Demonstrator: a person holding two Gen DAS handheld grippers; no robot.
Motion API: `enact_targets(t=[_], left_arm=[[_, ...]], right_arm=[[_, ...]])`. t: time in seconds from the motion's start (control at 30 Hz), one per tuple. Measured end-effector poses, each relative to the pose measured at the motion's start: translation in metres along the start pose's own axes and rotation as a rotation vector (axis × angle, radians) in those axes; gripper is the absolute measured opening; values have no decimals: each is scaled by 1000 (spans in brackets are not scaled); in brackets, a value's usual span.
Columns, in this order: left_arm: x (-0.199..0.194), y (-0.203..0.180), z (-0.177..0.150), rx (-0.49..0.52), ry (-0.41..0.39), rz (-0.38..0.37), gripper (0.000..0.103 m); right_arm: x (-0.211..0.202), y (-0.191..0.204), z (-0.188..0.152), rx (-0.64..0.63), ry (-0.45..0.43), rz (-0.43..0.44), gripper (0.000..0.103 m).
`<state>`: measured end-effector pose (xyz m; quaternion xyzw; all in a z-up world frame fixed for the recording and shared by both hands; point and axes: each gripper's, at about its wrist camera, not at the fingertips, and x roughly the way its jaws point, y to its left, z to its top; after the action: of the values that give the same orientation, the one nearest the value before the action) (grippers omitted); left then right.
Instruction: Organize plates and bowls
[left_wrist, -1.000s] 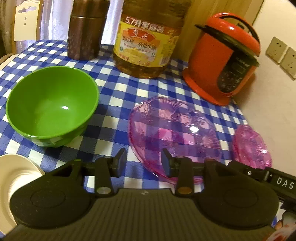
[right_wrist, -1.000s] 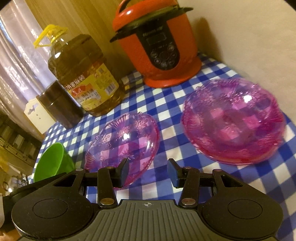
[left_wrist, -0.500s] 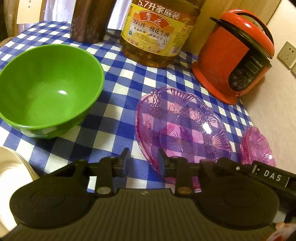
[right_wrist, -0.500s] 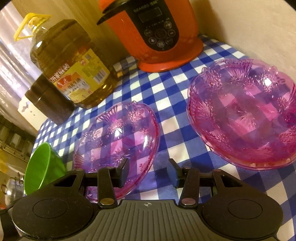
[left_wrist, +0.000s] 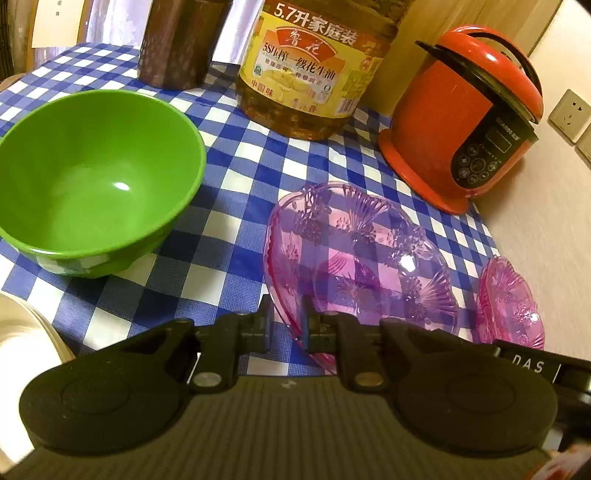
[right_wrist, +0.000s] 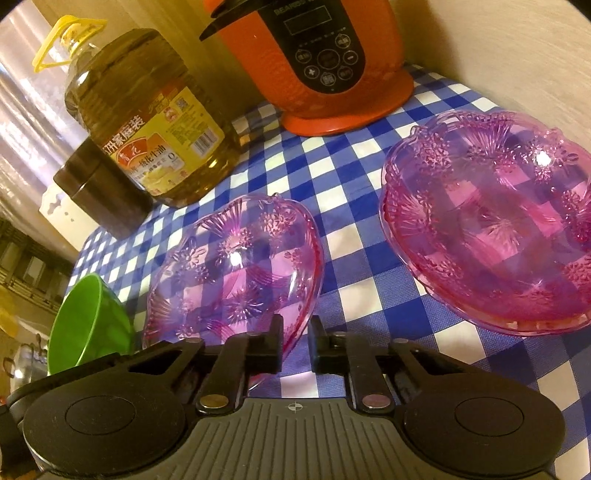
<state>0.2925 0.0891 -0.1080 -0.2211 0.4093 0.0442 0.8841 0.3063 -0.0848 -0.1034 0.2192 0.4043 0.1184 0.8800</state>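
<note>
checked cloth under clear pink patterned plate

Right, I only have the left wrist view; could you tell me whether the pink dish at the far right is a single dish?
Observer: No, the right wrist view shows the far pink dish as a nested stack with several rims.
Operator: Thank you. Where is the right gripper?
Observer: The right gripper is at the near pink dish, at its rim facing the stack, jaws narrowly apart.
Operator: Is the oil bottle capped?
Observer: Yes, the oil bottle has a yellow cap and handle.
</note>
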Motion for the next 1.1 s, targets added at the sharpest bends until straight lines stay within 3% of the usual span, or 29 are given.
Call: enact_targets(t=[0.63, 1.1], left_arm=[[-23, -11, 1, 38, -48, -35, 13], [-55, -75, -6, 135, -66, -116, 13]], right_arm=[[-27, 4, 0, -16, -53, 12, 14], [-97, -23, 3, 25, -157, -14, 14]])
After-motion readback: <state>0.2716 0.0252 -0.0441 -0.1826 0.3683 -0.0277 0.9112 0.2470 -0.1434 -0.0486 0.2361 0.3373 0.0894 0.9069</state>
